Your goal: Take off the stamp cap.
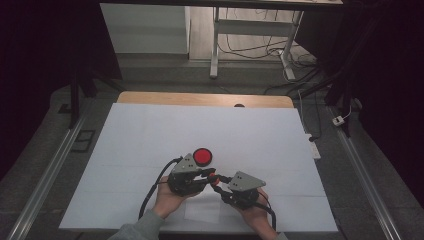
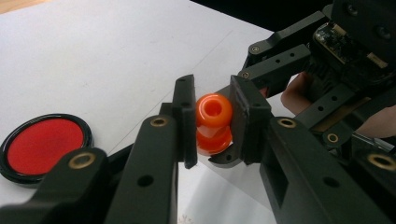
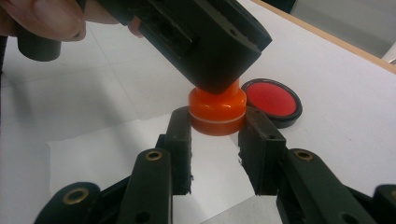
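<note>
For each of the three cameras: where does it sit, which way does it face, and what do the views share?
High view: above the person's side, looking forward and down at the white table; forearms, left tool and right tool show.
Left gripper view: rides the left tool, looking along its jaws shut on the orange stamp; the right tool's body lies beyond.
Right gripper view: rides the right tool, jaws gripping the stamp's base; the left tool comes from above.
All three share the stamp and the red ink pad.

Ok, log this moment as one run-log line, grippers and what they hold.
left gripper: shut on orange stamp | right gripper: shut on orange stamp's lower part | red ink pad: open on white table, beside grippers
</note>
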`<move>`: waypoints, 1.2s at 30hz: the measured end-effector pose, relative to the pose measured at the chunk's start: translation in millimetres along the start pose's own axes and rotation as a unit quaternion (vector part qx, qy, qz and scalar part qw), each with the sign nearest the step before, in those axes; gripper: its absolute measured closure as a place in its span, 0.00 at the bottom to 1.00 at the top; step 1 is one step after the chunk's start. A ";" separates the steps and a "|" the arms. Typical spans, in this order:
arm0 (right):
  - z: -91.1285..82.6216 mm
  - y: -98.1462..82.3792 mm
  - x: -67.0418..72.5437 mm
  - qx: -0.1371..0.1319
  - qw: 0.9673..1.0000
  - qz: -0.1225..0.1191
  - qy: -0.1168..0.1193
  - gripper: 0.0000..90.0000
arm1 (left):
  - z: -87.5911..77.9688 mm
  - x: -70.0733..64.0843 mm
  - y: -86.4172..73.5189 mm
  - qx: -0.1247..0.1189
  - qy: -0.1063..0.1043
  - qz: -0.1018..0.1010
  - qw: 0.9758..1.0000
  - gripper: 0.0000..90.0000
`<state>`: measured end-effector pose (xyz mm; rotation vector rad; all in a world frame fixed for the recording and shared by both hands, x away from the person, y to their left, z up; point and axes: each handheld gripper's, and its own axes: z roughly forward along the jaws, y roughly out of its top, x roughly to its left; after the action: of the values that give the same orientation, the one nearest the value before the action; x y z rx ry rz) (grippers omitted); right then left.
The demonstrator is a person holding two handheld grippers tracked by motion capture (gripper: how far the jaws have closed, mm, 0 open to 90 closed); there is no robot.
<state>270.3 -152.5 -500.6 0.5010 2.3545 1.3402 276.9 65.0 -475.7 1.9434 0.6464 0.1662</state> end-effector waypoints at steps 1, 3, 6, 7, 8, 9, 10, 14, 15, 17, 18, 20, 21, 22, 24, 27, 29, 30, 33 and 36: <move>-0.1 0.0 0.0 0.000 1.000 0.000 0.000 0.73 | -0.1 0.0 0.0 0.000 0.000 0.000 1.000 0.82; 0.0 0.0 0.0 -0.001 1.000 0.000 0.001 0.73 | -0.3 -0.2 0.0 0.000 0.000 0.000 1.000 0.82; -0.4 0.0 -0.3 -0.003 1.000 -0.001 0.001 0.73 | -0.6 -0.2 0.0 -0.003 0.000 0.000 1.000 0.82; -0.6 0.1 -0.1 -0.004 1.000 -0.003 0.000 0.73 | -0.8 -0.2 -0.1 -0.005 0.000 0.000 1.000 0.82; -0.7 0.2 -0.2 -0.005 1.000 -0.003 0.000 0.73 | -0.7 0.0 -0.2 -0.005 0.000 0.000 1.000 0.82; -0.7 0.3 -0.4 -0.004 1.000 -0.004 0.000 0.73 | -0.5 0.3 -0.4 -0.005 -0.002 -0.001 1.000 0.82; -0.7 0.2 -0.5 -0.003 1.000 -0.005 0.000 0.73 | -0.5 0.4 -0.5 -0.005 -0.002 -0.001 1.000 0.82; -0.9 0.4 -0.9 -0.002 1.000 -0.005 0.003 0.73 | -0.9 0.5 -0.8 -0.007 -0.002 -0.003 1.000 0.82; -1.0 0.5 -0.9 -0.003 1.000 -0.005 0.003 0.73 | -1.1 0.5 -0.8 -0.007 -0.003 -0.003 1.000 0.82; -1.3 0.6 -0.9 -0.005 1.000 -0.006 0.002 0.73 | -1.4 0.9 -1.0 -0.010 -0.005 -0.005 1.000 0.82; -1.7 0.7 -0.6 -0.005 1.000 -0.007 0.000 0.73 | -1.3 1.1 -1.1 -0.011 -0.006 -0.006 1.000 0.82; -1.7 0.6 -0.5 -0.007 1.000 -0.009 0.001 0.73 | -1.4 1.0 -1.4 -0.012 -0.005 -0.004 1.000 0.82; -1.5 0.8 -0.3 -0.007 1.000 -0.008 0.000 0.73 | -1.4 1.0 -1.5 -0.013 -0.005 -0.004 1.000 0.82; -1.5 0.9 -0.2 -0.006 1.000 -0.008 0.000 0.73 | -1.4 1.1 -1.6 -0.013 -0.005 -0.004 1.000 0.82; -1.5 0.9 -0.6 -0.006 1.000 -0.007 0.001 0.73 | -1.3 1.4 -1.7 -0.012 -0.006 -0.005 1.000 0.82; -1.4 0.7 -0.9 -0.007 1.000 -0.005 0.002 0.73 | -1.9 1.2 -1.7 -0.014 -0.005 -0.006 1.000 0.82; -1.7 1.1 -0.7 -0.008 1.000 -0.007 0.001 0.73 | -2.3 0.9 -1.7 -0.016 -0.004 -0.005 1.000 0.82; -1.9 1.2 -0.6 -0.009 1.000 -0.008 0.001 0.73 | -2.4 0.5 -1.6 -0.017 -0.004 -0.004 1.000 0.82; -2.2 1.4 -0.8 -0.008 1.000 -0.008 0.001 0.73 | -2.4 -0.2 -1.6 -0.018 -0.001 -0.003 1.000 0.82; 1.3 -5.7 -2.8 0.027 1.000 -0.013 -0.009 0.73 | -22.8 9.2 2.6 -0.067 0.015 -0.023 0.997 0.82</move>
<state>272.7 -155.7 -505.8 0.4934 2.3799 1.2592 276.7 87.0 -464.6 1.7984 0.6812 0.2046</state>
